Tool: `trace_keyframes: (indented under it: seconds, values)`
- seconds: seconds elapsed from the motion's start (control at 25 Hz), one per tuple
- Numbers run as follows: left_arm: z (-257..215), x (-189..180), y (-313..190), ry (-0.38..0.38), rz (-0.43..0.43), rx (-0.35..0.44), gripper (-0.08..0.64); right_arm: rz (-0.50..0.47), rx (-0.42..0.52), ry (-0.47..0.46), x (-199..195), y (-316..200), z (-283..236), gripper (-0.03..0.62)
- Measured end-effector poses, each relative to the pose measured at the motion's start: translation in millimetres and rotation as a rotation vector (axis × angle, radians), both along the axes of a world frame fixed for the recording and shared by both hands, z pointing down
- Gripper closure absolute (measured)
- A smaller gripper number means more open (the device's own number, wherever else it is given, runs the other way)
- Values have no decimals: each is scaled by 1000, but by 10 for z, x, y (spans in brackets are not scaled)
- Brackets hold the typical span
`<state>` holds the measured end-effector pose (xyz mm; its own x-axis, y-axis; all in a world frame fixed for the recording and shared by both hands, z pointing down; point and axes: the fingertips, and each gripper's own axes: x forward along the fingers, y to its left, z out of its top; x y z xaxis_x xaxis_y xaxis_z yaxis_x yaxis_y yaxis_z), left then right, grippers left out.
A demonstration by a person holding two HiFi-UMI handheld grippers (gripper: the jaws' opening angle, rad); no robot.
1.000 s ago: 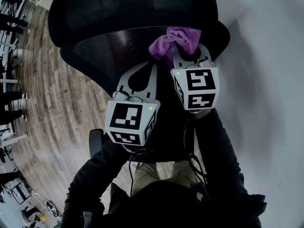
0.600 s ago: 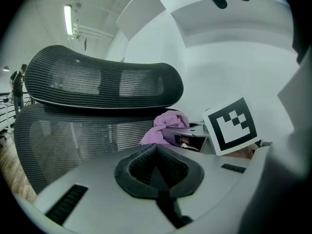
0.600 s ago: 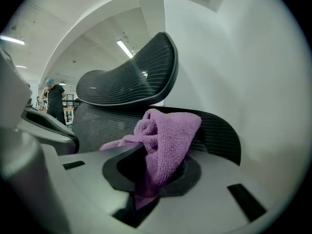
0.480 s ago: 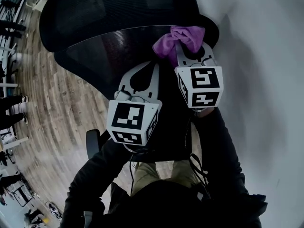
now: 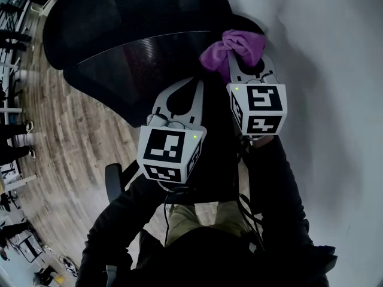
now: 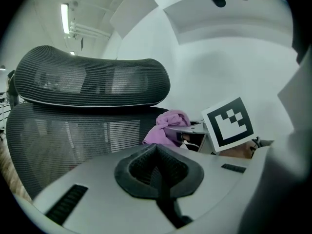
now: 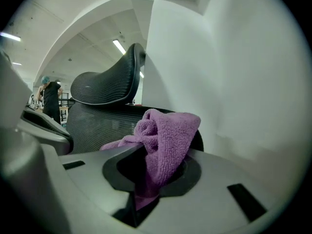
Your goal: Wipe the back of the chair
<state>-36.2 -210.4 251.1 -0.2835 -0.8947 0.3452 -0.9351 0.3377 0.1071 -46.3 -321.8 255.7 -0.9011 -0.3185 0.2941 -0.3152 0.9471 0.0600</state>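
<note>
The black mesh chair back [image 5: 143, 61] with its headrest [image 5: 119, 8] stands in front of me in the head view. A crumpled purple cloth [image 5: 232, 48] lies against the back's upper right edge, and my right gripper [image 5: 242, 61] is shut on it. In the right gripper view the cloth [image 7: 165, 138] bulges up from between the jaws, with the mesh [image 7: 95, 126] just behind. My left gripper [image 5: 184, 87] is shut on nothing, held against the middle of the back. In the left gripper view the cloth [image 6: 168, 126] shows to the right, beside the backrest [image 6: 63, 140].
A white wall [image 5: 326, 100] runs close along the chair's right side. Wood floor [image 5: 54, 136] spreads to the left, with office furniture at the far left edge. A person [image 7: 49, 95] stands far off behind the chair. An armrest [image 5: 114, 181] shows below the left gripper.
My right gripper and the purple cloth have slid right along the chair back toward its right edge. The left gripper has shifted only slightly.
</note>
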Motion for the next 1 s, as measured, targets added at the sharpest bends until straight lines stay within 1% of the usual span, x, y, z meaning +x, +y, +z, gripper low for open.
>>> trace_keyframes:
  seconds: [0.4,0.68,1.0]
  values:
    - [27,204,-128,2,15,2,560,43,-1,-4,270,-234,14,523]
    - [35,261,-205,1,24,3,560,56,-3,-5,349,-325,25,523]
    - [69,301,-246,7,33,-5,560,40,6,-7,349,-327,7,523]
